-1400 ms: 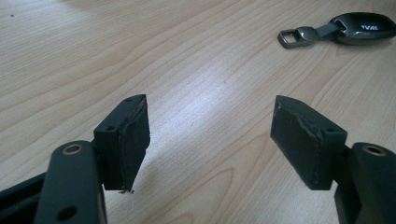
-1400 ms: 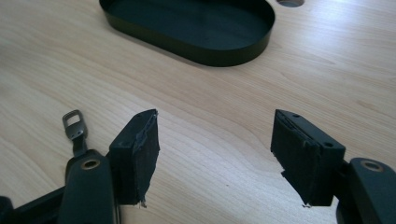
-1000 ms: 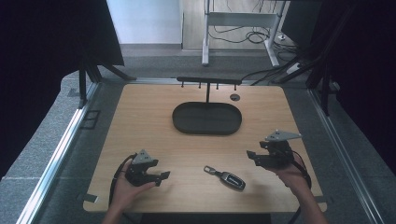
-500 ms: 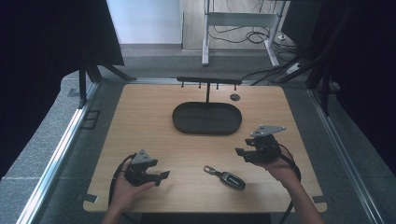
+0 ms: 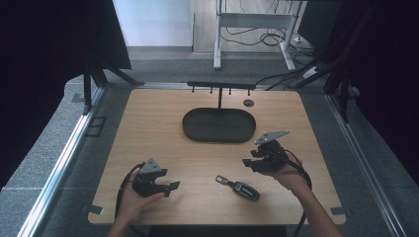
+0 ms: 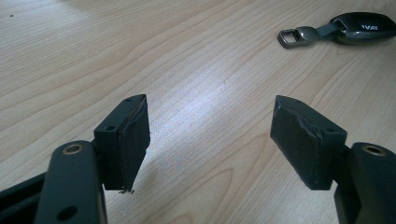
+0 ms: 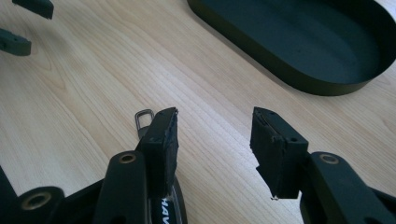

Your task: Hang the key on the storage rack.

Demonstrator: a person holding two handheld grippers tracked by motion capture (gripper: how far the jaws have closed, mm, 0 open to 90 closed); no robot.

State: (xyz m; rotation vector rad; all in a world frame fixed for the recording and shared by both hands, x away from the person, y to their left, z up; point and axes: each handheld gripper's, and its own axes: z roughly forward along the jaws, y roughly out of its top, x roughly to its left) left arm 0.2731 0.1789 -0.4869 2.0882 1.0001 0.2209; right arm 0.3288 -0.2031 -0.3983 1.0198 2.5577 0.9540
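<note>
Left gripper (image 5: 168, 186) sits low over the near-left of the wooden table (image 5: 148, 123), held in the person's left hand (image 5: 131, 200). Jaws spread wide, nothing between them; in the left gripper view just bare wood shows in the gap (image 6: 210, 140).

Right gripper (image 5: 249, 162) is at near-right, in the right hand (image 5: 291, 175), grey three-cornered plate (image 5: 271, 137) on top. Jaws also parted, holding nothing (wood grain visible between the pads in the right gripper view (image 7: 212, 140)).

Car key fob (image 5: 239, 187), dark with a metal loop at its left end, lies flat on the table between the two grippers, near edge, closer to the right one. From the right gripper view the fob (image 7: 163, 205) sits under and behind that gripper's left jaw, loop poking out past the pad; can't tell if the jaw touches it. From the left gripper view the fob (image 6: 355, 28) is well ahead at far right, apart from the jaws.

Dark oval tray (image 5: 220, 126) mid-table, far of the grippers, empty. Behind it a black T-shaped rack (image 5: 221, 86) with small hooks along the bar. Small round dark disc (image 5: 248, 102) on the table just right of the rack post.
</note>
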